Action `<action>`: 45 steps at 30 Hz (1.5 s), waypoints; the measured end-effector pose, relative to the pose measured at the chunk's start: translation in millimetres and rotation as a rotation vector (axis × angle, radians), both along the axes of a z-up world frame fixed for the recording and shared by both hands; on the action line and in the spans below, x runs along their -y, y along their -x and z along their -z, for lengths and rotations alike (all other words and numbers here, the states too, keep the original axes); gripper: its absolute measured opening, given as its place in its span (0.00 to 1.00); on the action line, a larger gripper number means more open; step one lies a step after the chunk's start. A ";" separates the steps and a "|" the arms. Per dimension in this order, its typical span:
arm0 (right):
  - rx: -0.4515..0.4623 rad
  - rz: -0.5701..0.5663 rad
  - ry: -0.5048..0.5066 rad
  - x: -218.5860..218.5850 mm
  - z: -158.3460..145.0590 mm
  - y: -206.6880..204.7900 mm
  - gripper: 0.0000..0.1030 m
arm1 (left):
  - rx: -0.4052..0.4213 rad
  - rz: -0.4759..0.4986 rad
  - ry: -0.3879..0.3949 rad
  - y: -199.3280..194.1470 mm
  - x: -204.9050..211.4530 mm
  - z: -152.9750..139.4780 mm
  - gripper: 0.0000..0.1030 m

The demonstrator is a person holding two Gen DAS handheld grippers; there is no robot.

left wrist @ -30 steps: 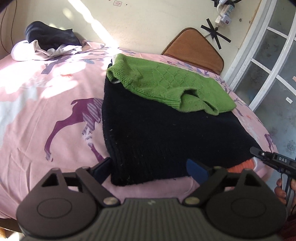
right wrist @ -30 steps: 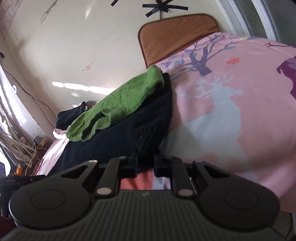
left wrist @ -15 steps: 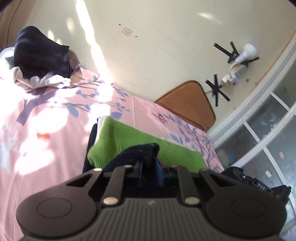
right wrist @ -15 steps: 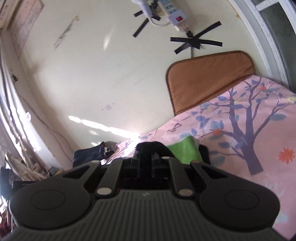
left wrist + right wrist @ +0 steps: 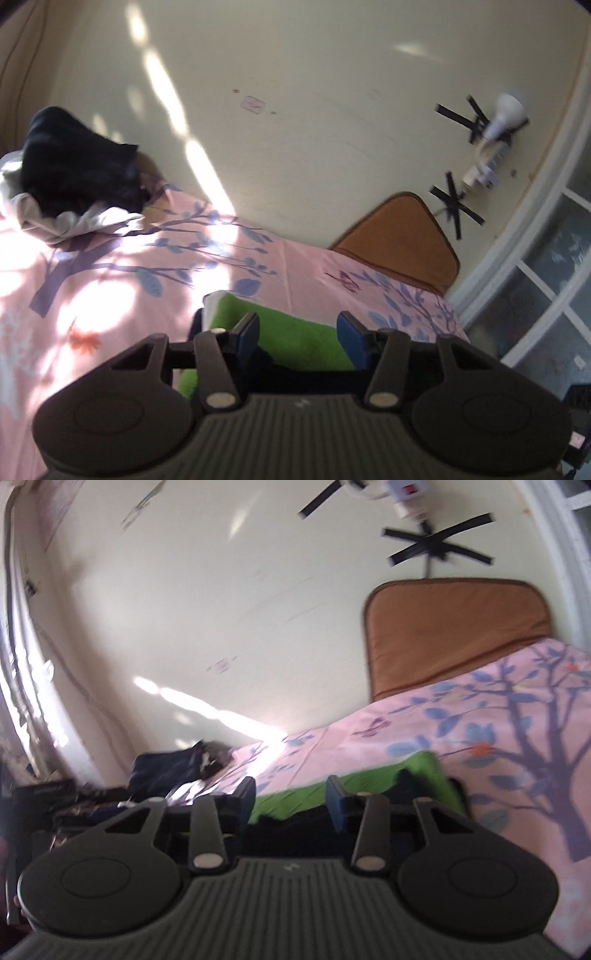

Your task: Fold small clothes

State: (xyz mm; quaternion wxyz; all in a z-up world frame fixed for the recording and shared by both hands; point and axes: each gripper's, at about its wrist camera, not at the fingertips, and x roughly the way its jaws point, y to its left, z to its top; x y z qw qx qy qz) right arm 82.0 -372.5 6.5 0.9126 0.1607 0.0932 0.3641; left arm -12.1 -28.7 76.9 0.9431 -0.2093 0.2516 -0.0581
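Observation:
A green knit sweater (image 5: 295, 332) lies on a black sweater (image 5: 314, 371) on the pink bed; the black one now covers much of the green. My left gripper (image 5: 301, 334) is open and empty just above them. In the right wrist view the green sweater (image 5: 373, 788) and the black sweater (image 5: 295, 829) lie under my right gripper (image 5: 290, 799), which is open and empty.
The pink tree-print bedsheet (image 5: 110, 280) spreads left. A pile of dark and white clothes (image 5: 74, 177) sits at the far left by the wall. A brown cushion (image 5: 399, 240) leans on the wall. A window frame (image 5: 535, 280) stands at right.
Both grippers lifted the black sweater's near edge, carried it forward over the green sweater, then opened and let it go.

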 end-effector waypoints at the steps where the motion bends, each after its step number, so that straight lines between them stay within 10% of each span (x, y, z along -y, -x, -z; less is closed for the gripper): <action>1: 0.005 -0.042 0.030 -14.2 2.5 -0.2 0.32 | 0.014 0.042 -0.059 0.0 16.8 3.2 0.46; 6: -0.012 -0.157 0.173 -58.2 19.1 -12.2 0.24 | -0.020 0.090 -0.241 -8.5 48.2 31.6 0.45; 8: -0.046 -0.050 0.201 -45.2 26.7 -31.2 0.00 | -0.084 0.019 -0.284 -21.3 37.8 48.2 0.45; 11: -0.227 -0.009 -0.021 11.3 49.0 -64.7 0.01 | -0.135 -0.041 -0.272 -34.5 7.6 67.6 0.30; 20: -0.044 0.230 -0.018 84.1 33.9 -3.6 0.43 | -0.046 -0.031 -0.206 -32.5 9.8 39.4 0.42; 23: -0.091 0.231 0.039 78.4 41.0 -13.9 0.38 | -0.061 -0.030 -0.228 -43.4 14.4 40.9 0.42; 24: -0.107 0.213 0.066 73.5 45.4 -17.1 0.12 | -0.071 -0.036 -0.236 -46.3 14.3 43.7 0.42; 30: -0.190 0.236 -0.038 93.1 67.6 -18.4 0.13 | -0.141 -0.098 -0.278 -60.6 -4.0 75.9 0.44; 38: -0.217 0.205 -0.110 105.5 59.9 -4.5 0.54 | -0.024 -0.111 -0.205 -34.8 -3.2 35.5 0.49; 45: -0.219 0.206 -0.167 99.0 49.2 -23.1 0.55 | 0.006 0.138 -0.157 -38.8 56.2 39.3 0.49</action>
